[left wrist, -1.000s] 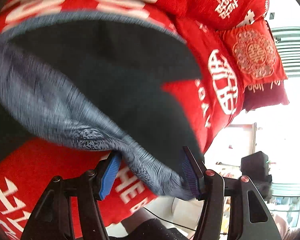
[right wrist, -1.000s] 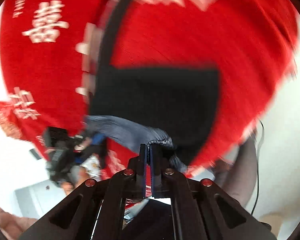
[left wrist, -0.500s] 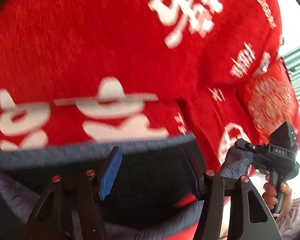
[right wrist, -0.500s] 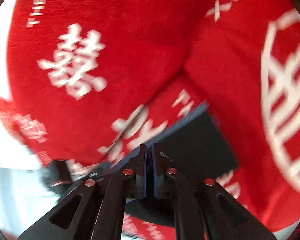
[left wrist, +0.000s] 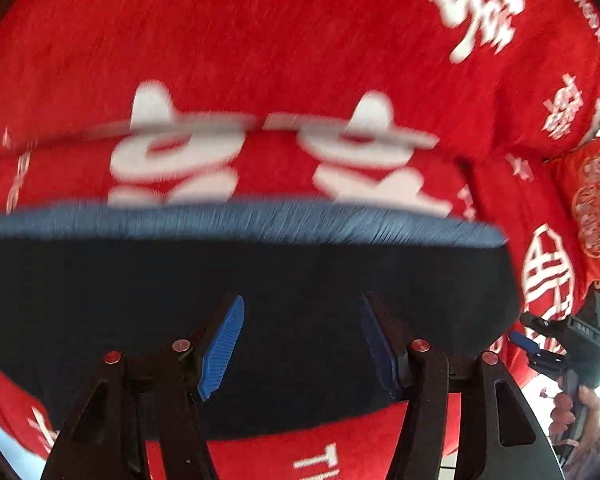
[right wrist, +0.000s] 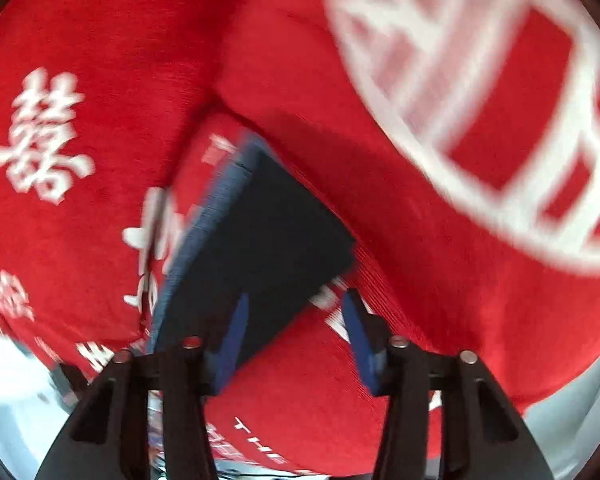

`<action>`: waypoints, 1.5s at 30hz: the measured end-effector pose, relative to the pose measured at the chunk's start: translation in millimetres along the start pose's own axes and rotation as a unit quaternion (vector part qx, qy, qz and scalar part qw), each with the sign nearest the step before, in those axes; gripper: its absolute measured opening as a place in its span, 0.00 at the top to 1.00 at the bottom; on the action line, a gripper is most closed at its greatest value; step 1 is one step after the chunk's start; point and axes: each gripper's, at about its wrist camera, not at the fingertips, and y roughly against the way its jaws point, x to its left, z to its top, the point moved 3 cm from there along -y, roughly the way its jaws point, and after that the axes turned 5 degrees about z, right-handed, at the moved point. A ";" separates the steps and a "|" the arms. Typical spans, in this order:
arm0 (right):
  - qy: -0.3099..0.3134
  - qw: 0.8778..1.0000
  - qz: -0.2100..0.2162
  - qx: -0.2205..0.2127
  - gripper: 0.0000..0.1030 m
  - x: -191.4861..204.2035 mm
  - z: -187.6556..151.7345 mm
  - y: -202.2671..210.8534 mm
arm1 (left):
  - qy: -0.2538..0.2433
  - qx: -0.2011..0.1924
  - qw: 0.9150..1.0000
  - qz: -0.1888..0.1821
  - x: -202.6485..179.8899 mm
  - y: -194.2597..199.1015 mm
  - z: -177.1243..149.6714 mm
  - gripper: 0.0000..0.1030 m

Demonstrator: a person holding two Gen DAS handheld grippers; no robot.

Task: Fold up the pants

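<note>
Released since a moment ago, folded pants (left wrist: 284, 320) lie flat ahead of the wide-open left gripper (left wrist: 300, 344); right gripper (right wrist: 292, 336), also wide, hovers at their corner.

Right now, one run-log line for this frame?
left claw: open | right claw: open | folded pants: flat on red bedspread, ungripped

Both wrist views close above pants (left wrist: 260, 320)

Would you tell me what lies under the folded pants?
The folded pants lie on a red bedspread with white characters, which shows on every side of them. Whatever sits directly beneath the pants is covered and cannot be seen.
</note>
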 end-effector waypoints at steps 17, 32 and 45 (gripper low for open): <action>0.108 0.988 -0.100 -0.035 0.73 29.0 23.4 9.3 | 0.000 0.006 0.999 0.053 12.0 -7.9 -13.8 0.41; 0.366 0.919 -0.148 0.016 0.78 124.2 13.8 -104.6 | -0.010 -0.028 0.996 0.084 10.7 -57.3 48.3 0.38; 0.323 0.935 -0.116 0.088 0.47 129.3 -44.4 -68.6 | 0.044 -0.005 0.991 0.124 146.9 9.9 -7.9 0.38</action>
